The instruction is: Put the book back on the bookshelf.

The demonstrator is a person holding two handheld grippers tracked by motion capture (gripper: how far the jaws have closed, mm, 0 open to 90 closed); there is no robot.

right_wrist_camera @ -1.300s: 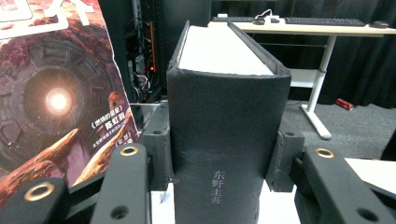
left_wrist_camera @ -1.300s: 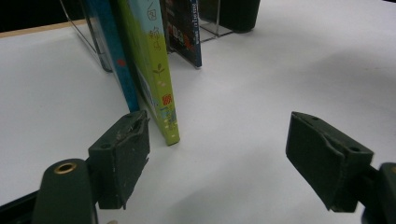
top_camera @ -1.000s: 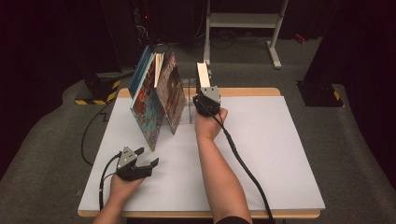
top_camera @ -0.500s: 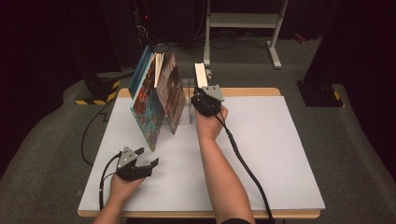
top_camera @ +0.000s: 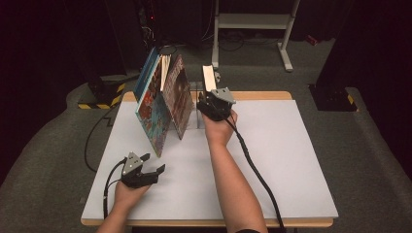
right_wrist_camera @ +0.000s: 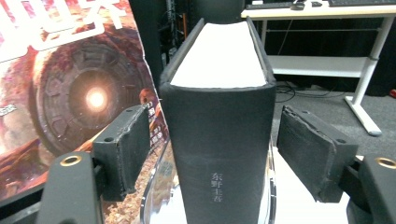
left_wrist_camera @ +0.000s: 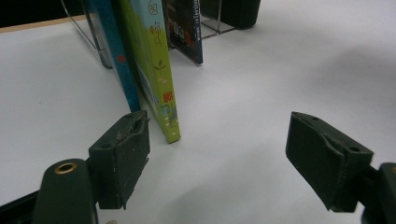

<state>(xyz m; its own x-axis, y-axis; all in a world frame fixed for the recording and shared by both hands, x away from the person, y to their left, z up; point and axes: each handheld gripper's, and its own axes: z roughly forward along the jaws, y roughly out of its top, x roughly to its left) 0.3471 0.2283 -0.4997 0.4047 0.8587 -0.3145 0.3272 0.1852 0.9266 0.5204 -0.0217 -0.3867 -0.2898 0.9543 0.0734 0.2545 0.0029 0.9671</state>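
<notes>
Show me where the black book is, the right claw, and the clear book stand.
black book (right_wrist_camera: 219, 154): right gripper view, on its dark spine.
right claw (right_wrist_camera: 212, 154): right gripper view, midway between its tips, jaws just opened, book between them.
clear book stand (right_wrist_camera: 156, 196): right gripper view, on its transparent curved edge.

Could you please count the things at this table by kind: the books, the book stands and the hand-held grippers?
Books: 4 (blue book, green book, red-covered book, black book)
Clear stand: 1
Grippers: 2 (left gripper; right gripper, whose jaws have just been opening, with the black book between them)
Total: 7
</notes>
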